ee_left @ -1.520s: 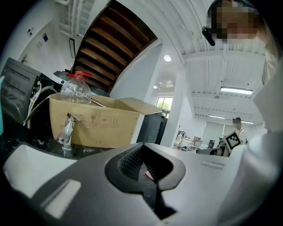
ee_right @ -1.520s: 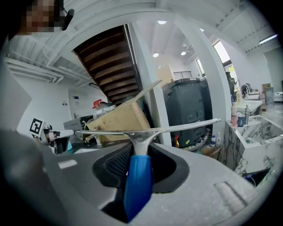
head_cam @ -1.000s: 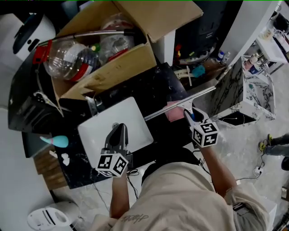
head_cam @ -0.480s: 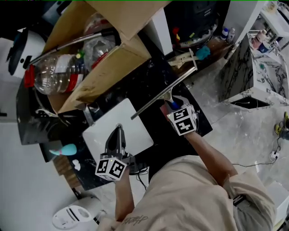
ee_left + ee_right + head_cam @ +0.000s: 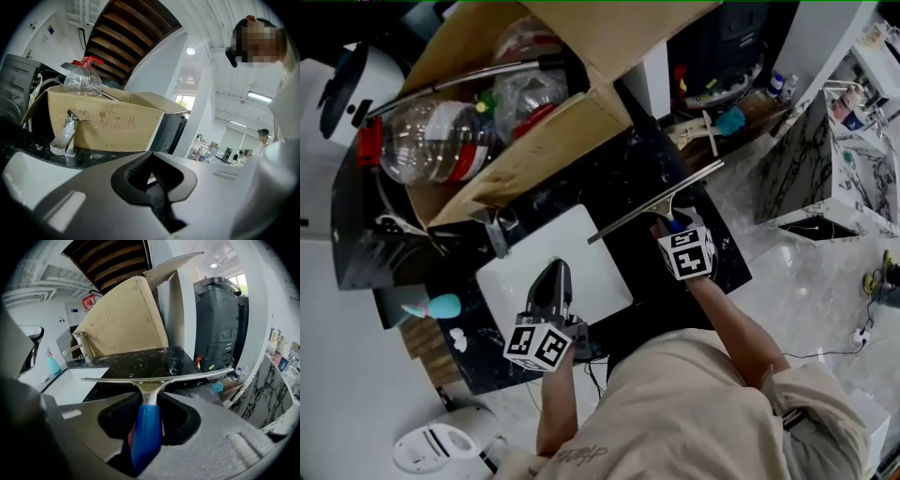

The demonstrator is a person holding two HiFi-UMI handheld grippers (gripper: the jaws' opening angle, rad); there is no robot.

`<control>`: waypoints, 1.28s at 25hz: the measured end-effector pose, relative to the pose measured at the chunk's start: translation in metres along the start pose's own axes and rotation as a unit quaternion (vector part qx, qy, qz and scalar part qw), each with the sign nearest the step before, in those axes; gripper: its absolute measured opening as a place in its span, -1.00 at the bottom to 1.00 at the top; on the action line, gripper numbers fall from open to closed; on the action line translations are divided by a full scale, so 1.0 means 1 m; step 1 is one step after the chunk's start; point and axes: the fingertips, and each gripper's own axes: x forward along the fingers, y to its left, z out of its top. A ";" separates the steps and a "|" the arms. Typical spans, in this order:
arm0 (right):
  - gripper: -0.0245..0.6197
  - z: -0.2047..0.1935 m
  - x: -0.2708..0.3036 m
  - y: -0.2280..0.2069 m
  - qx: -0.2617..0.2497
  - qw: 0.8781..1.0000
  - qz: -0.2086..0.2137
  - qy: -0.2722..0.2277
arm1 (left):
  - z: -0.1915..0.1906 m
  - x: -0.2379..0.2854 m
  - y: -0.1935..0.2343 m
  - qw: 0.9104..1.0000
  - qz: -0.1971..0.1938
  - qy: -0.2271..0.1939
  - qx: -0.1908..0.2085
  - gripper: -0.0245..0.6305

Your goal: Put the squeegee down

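The squeegee (image 5: 656, 202) has a long metal blade and a blue handle (image 5: 145, 427). My right gripper (image 5: 673, 223) is shut on that handle and carries it low above the black marble counter (image 5: 628, 169), just right of the white sink (image 5: 591, 272). In the right gripper view the blade (image 5: 154, 377) runs level across the jaws, with my right gripper (image 5: 146, 404) around the handle. My left gripper (image 5: 553, 270) hovers over the sink's front part, shut and with nothing in it; in the left gripper view the left gripper (image 5: 152, 154) has its pads meeting.
An open cardboard box (image 5: 530, 141) with large plastic bottles (image 5: 431, 141) stands at the back of the counter. A chrome tap (image 5: 494, 230) rises beside the sink. A teal object (image 5: 436, 305) lies at the left. The counter ends just right of the right gripper, with floor below.
The right gripper has carried the squeegee leftward and lower, from past the counter's right edge to above the black counter. The left gripper has barely shifted.
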 end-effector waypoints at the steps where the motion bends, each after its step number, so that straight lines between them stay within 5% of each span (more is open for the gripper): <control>1: -0.54 -0.004 0.001 -0.001 -0.003 1.000 -0.005 0.006 | 0.000 -0.003 0.002 1.000 0.000 0.000 0.000 -0.88; 5: -0.52 0.001 0.002 -0.006 -0.018 0.999 -0.030 0.008 | 0.000 -0.008 0.008 1.000 -0.003 -0.005 0.001 -0.88; 9: -0.22 0.030 -0.044 -0.003 -0.029 0.997 -0.043 -0.054 | 0.004 -0.014 0.002 1.000 -0.017 -0.015 0.011 -0.88; 14: -0.19 0.029 -0.080 0.009 -0.029 0.996 0.019 -0.079 | -0.007 -0.006 0.003 1.000 -0.023 -0.020 0.009 -0.88; 21: -0.92 0.038 -0.125 0.020 -0.038 0.983 0.092 -0.155 | 0.007 0.002 -0.007 0.998 -0.028 -0.025 0.042 -0.88; 29: -0.92 0.113 -0.154 0.040 -0.037 0.960 0.167 -0.223 | 0.076 -0.005 -0.022 0.993 -0.027 -0.089 0.073 -0.88; 32: -0.92 0.153 -0.167 0.052 -0.073 0.944 0.190 -0.258 | 0.109 -0.008 -0.030 0.989 -0.031 -0.127 0.069 -0.88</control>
